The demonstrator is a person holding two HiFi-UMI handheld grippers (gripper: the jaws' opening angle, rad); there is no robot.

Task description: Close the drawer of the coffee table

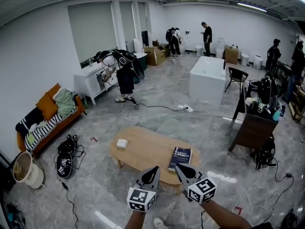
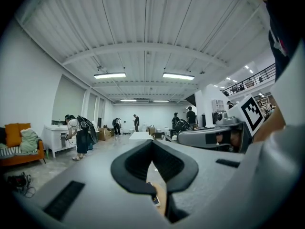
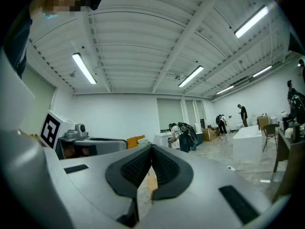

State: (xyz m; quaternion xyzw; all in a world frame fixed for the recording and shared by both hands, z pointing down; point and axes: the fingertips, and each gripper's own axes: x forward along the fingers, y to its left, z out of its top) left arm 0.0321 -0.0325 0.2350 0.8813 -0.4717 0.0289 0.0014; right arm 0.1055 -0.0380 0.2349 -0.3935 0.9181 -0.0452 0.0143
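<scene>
Since the drawer isn't reached yet, left gripper [image 1: 154, 171] and right gripper [image 1: 178, 168] are held shut, empty, over the table [image 1: 143, 149] edge.

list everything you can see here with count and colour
coffee table: one, light wood, mid-floor ahead of the claws
book: one, dark blue, table's right end
small box: one, white, table's left end
sofa: one, orange, left wall
block: one, white, beyond the table
desk: one, dark brown, right side
bucket: one, beige, lower left
people: at least five, mostly dark clothes, far end
left claw: one, grey, shut, empty, bottom centre
right claw: one, grey, shut, empty, beside it
</scene>
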